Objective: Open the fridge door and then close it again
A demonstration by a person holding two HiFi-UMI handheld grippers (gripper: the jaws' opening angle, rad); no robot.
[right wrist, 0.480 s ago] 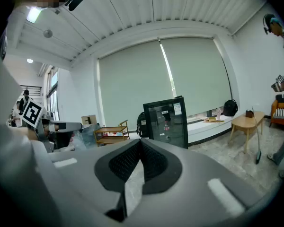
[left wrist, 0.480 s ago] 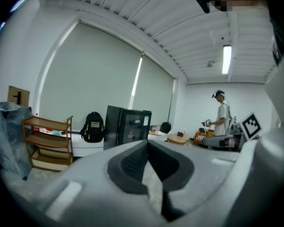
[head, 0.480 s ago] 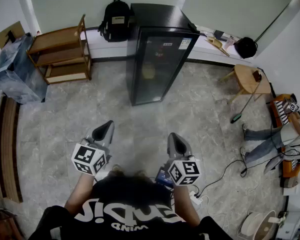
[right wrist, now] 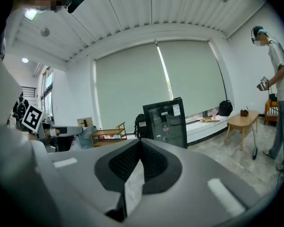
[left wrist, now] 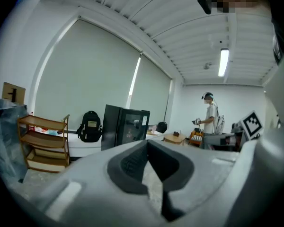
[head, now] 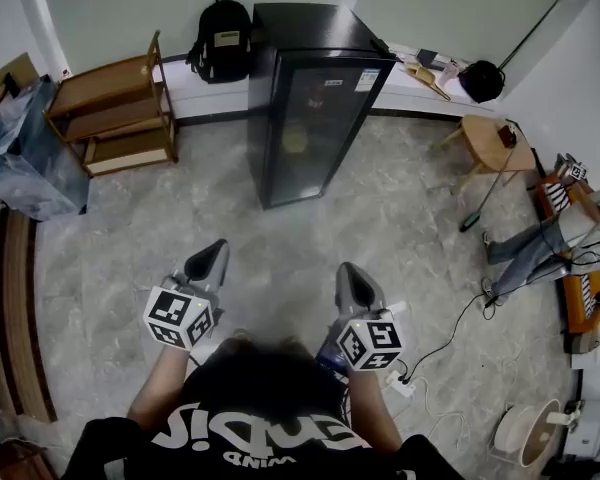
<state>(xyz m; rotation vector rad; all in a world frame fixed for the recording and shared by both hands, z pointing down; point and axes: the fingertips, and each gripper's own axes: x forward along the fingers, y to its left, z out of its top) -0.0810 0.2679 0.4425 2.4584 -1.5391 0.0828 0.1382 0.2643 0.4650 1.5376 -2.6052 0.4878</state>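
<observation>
A black fridge [head: 305, 98] with a glass door stands against the far wall, door closed; it also shows in the left gripper view as the fridge [left wrist: 124, 128] and in the right gripper view as the fridge [right wrist: 166, 121]. My left gripper [head: 216, 251] and right gripper [head: 348, 271] are held side by side well short of it, over bare floor. Both have their jaws together with nothing between them. The left gripper [left wrist: 147, 145] and right gripper [right wrist: 141, 144] each point toward the fridge.
A wooden shelf [head: 115, 108] stands left of the fridge and a black backpack [head: 222, 40] sits on the ledge beside it. A small wooden table [head: 490, 143] is at the right. A seated person's legs [head: 535, 243] and floor cables [head: 450, 333] lie at the right.
The view has shifted slightly; the fridge and room sit a little more to the left in the frame. The grippers hold the same pose.
</observation>
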